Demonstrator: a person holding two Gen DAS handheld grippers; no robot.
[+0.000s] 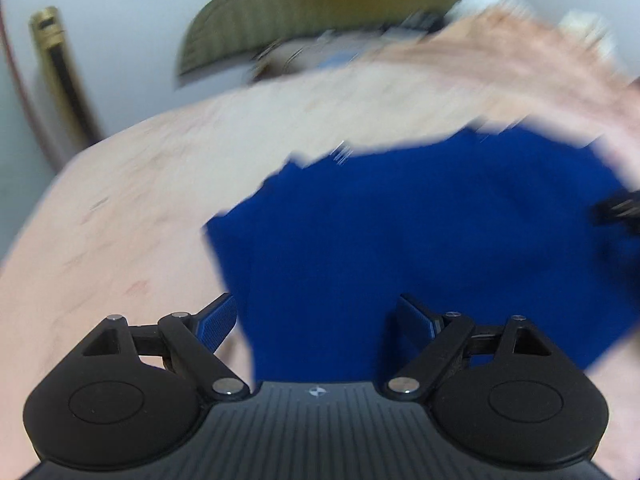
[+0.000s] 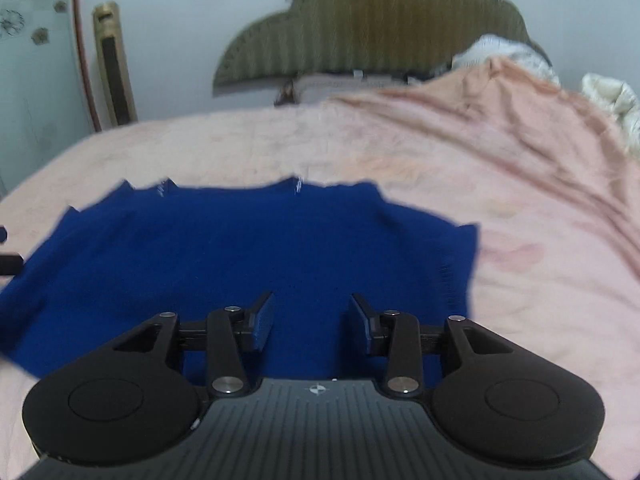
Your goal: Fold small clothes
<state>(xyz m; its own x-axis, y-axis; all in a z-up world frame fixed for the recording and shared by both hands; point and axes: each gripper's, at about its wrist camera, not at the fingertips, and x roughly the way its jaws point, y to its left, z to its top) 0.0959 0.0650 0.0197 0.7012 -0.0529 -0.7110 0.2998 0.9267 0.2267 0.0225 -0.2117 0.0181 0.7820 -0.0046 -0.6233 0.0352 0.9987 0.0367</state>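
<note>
A blue garment (image 2: 248, 256) lies spread flat on a pink bedspread (image 2: 480, 184), and both grippers hang above its near edge.

The left gripper (image 1: 316, 320) has its jaws spread wide apart with nothing between them; the blue garment lies below and ahead of it, reaching away toward the right of that view. The garment's left edge runs just past the left finger (image 1: 218, 322), so that finger sits over the border between cloth and bedspread, while the right finger is over blue cloth. This view is smeared by motion blur, so fine detail of the cloth cannot be made out.

The right gripper (image 2: 312, 326) has its jaws partly apart, also empty, and the pads do not press on the cloth. The garment lies straight ahead of it and beneath it, stretching farther to the left than to the right. The far edge of the garment shows small white marks (image 2: 298, 188). Beyond the garment, at the far end of the bedspread, stands an olive headboard (image 2: 384, 24).
</note>
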